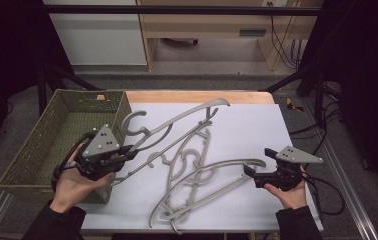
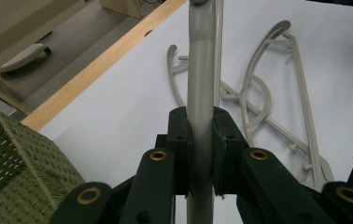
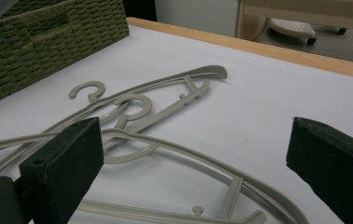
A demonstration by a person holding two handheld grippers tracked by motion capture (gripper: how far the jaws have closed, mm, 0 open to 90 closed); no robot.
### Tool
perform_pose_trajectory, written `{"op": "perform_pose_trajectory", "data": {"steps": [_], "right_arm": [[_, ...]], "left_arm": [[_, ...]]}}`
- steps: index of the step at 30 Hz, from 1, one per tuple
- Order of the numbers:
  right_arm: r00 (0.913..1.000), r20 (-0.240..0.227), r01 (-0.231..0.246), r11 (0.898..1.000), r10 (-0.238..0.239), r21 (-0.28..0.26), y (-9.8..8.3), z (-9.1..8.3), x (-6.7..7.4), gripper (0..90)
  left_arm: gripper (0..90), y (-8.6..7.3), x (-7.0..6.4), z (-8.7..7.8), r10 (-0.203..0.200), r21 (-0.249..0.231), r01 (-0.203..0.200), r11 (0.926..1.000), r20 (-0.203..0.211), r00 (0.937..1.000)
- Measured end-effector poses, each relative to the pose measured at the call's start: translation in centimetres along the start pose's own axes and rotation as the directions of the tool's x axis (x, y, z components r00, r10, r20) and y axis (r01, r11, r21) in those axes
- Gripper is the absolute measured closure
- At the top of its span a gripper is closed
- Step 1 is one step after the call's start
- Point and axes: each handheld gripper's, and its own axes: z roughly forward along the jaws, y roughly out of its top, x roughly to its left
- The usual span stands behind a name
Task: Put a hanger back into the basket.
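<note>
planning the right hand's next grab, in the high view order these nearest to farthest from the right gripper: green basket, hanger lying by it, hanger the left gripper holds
1. Lying hanger, just left of the right gripper.
2. Held hanger, mid-table, raised by the left gripper.
3. Green basket, far left edge.

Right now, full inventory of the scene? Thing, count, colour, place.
held hanger: 1, grey, lifted off the mat, one end clamped in the left tongs
loose hangers: 2, grey, overlapping on the mat at centre
basket: 1, olive woven, left edge of the table
mat: 1, white, covers the table top
table: 1, wood edge beyond the mat
left tongs: 1, black, shut on the held hanger
right tongs: 1, black, open, at the loose hangers' right end
</note>
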Motion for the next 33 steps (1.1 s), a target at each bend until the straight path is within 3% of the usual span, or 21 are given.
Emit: {"op": "perform_pose_trajectory", "data": {"steps": [4,8,18,33], "right_arm": [[0.9999,0.009,0.006,1.000,-0.006,0.001,0.0,0.0,-0.1,4.1],[0.9999,0.005,0.014,1.000,-0.014,0.007,0.0,-0.1,-0.1,4.0],[0.9999,0.009,0.007,1.000,-0.007,0.000,0.1,-0.2,-0.2,3.9],[0.9999,0.006,0.013,1.000,-0.014,0.005,0.0,-0.2,-0.2,3.8]], "left_arm": [[79.8,0.2,1.1,-0.9,-0.023,-0.008,0.023,0.9997,-0.009,0.9997],[79.8,0.4,2.0,-1.7,-0.053,-0.041,0.054,0.9977,0.011,0.9985],[79.7,1.1,3.3,-3.8,-0.045,-0.031,0.043,0.9986,-0.066,0.9968],[79.8,-1.5,7.8,-5.4,-0.120,-0.009,0.120,0.9927,-0.167,0.9786]]}}
